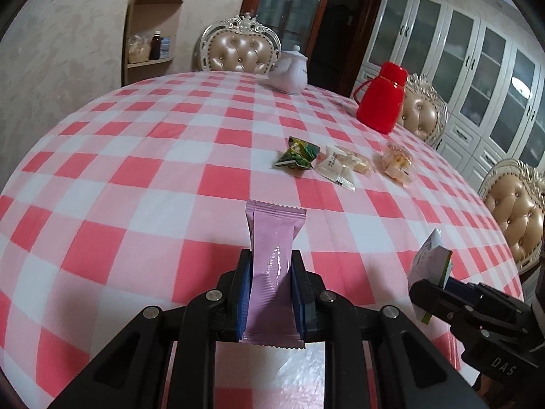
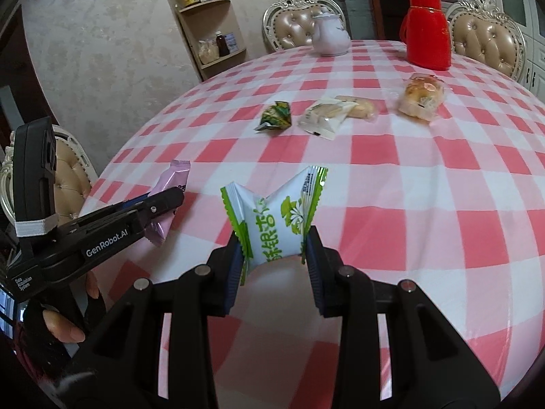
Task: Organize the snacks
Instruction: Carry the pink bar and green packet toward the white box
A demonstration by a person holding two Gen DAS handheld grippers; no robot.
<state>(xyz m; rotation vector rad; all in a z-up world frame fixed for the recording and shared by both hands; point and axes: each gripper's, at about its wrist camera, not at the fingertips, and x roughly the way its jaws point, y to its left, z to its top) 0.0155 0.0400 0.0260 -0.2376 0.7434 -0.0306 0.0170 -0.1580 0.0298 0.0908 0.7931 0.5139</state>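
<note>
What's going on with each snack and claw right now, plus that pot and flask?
Left claw: shut on pink packet, lifted.
Right claw: shut on white-green packet, lifted.
Green snack: lying on table.
White packets: lying, overlapping.
Bun: wrapped.
Teapot: lidded.
Red flask: upright, capped.

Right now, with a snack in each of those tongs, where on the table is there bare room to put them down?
The checked tablecloth is bare across its whole near side and left of the green packet. It is crowded in the row from that packet through the white packets to the clear-wrapped pastry.
</note>
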